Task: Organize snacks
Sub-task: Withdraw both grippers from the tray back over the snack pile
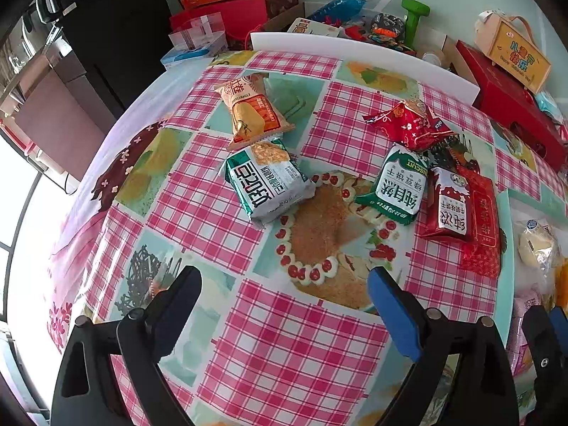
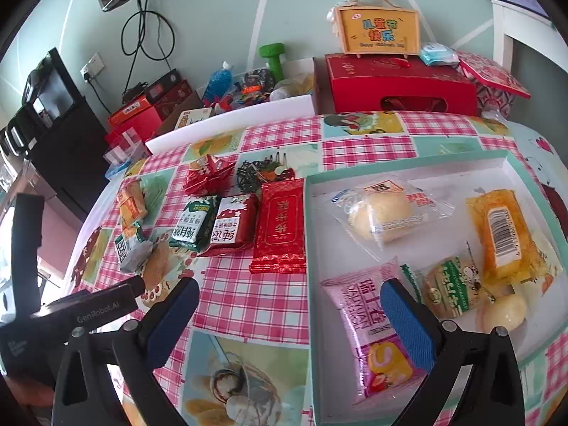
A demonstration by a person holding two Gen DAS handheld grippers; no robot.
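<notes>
Tray: one shallow white tray with mint-green rim (image 2: 308,234), right half of the right wrist view; evidently the collecting place.

In tray, five packets: clear-wrapped pale bun (image 2: 385,214), orange barcoded packet (image 2: 504,234), green-and-white cake packet (image 2: 449,285), pink roll-cake packet (image 2: 369,333), round yellow item (image 2: 504,310).

On the pink checked tablecloth (image 1: 284,348), six unsorted, probably awaiting transfer: orange packet (image 1: 254,110), grey-green packet (image 1: 268,181), crumpled red wrapper (image 1: 408,124), green biscuit packet (image 1: 396,188), dark red biscuit packet (image 1: 449,206), flat red foil packet (image 2: 280,229).

Left gripper (image 1: 284,305): spread wide, holding nothing.

Right gripper (image 2: 289,312): spread wide, empty, straddling the tray's near rim.

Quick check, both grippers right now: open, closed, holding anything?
Left gripper: open, holding nothing.
Right gripper: open, holding nothing.
</notes>
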